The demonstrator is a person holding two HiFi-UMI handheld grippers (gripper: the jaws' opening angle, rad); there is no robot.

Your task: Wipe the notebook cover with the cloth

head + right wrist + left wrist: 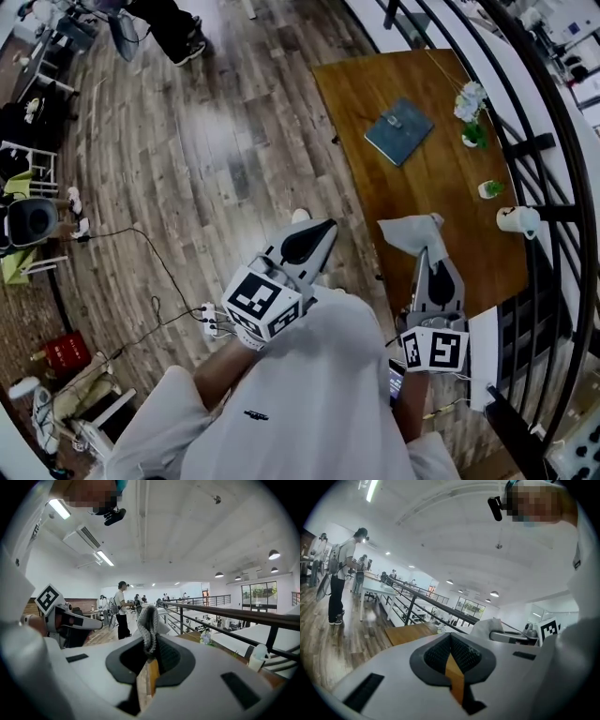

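Observation:
A grey-blue notebook (398,130) lies on the far part of the wooden table (375,84), with a small pale thing on its cover. My right gripper (434,253) is over the table's near part, shut on a pale grey cloth (412,234) that bunches out ahead of its tip. In the right gripper view the cloth (149,625) stands up from the closed jaws of the right gripper (150,660). My left gripper (323,230) hangs over the floor just left of the table. It is shut with nothing in it, as the left gripper view shows of the left gripper (451,644).
A vase of white flowers (472,111), a small potted plant (489,188) and a white cup (517,220) stand along the table's right side by a black railing (539,141). Cables and a power strip (211,319) lie on the floor. A person (342,573) stands far off.

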